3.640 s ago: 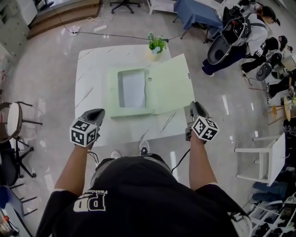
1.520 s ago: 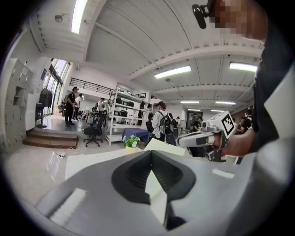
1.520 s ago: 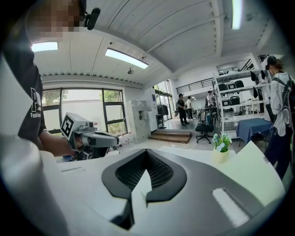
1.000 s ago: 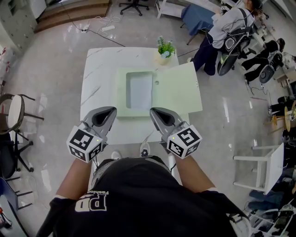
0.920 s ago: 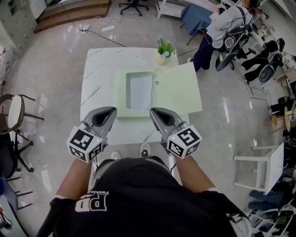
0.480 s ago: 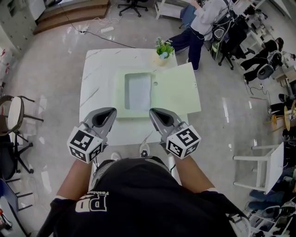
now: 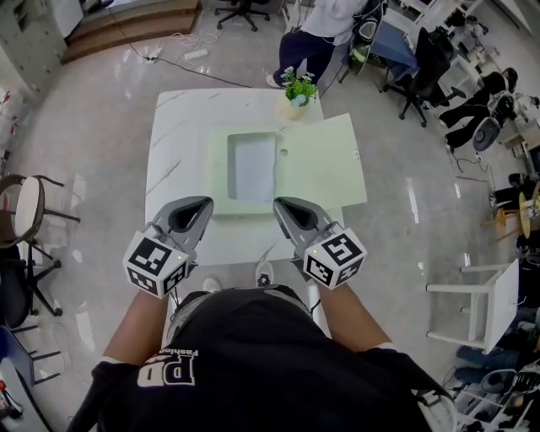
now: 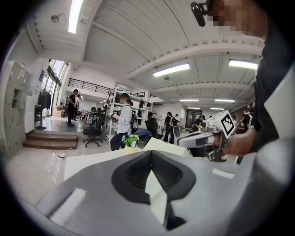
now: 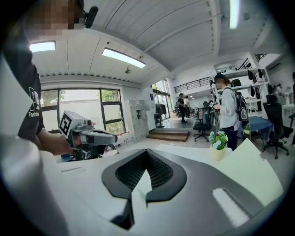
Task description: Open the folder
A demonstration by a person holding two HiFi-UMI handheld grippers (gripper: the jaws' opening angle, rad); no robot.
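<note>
1. the left strip of the desk (image 7: pixel 173 160) is bare from its near edge to its far edge, so a hand-held gripper can pass there.
2. the open folder (image 7: pixel 321 169) lies flat over the middle and right of the desk. its right flap reaches out past the desk's right edge.
3. a small potted plant (image 7: pixel 297 89) stands at the far edge, just beside the folder's far side, and blocks that corner.
4. a bare band of desk lies near the folder's front edge. the left hand-held gripper (image 7: pixel 202 201) and right hand-held gripper (image 7: pixel 281 202) are there, jaws together and empty, with a gap between them.
5. a person (image 7: pixel 316 25) stands on the floor behind the plant.
</note>
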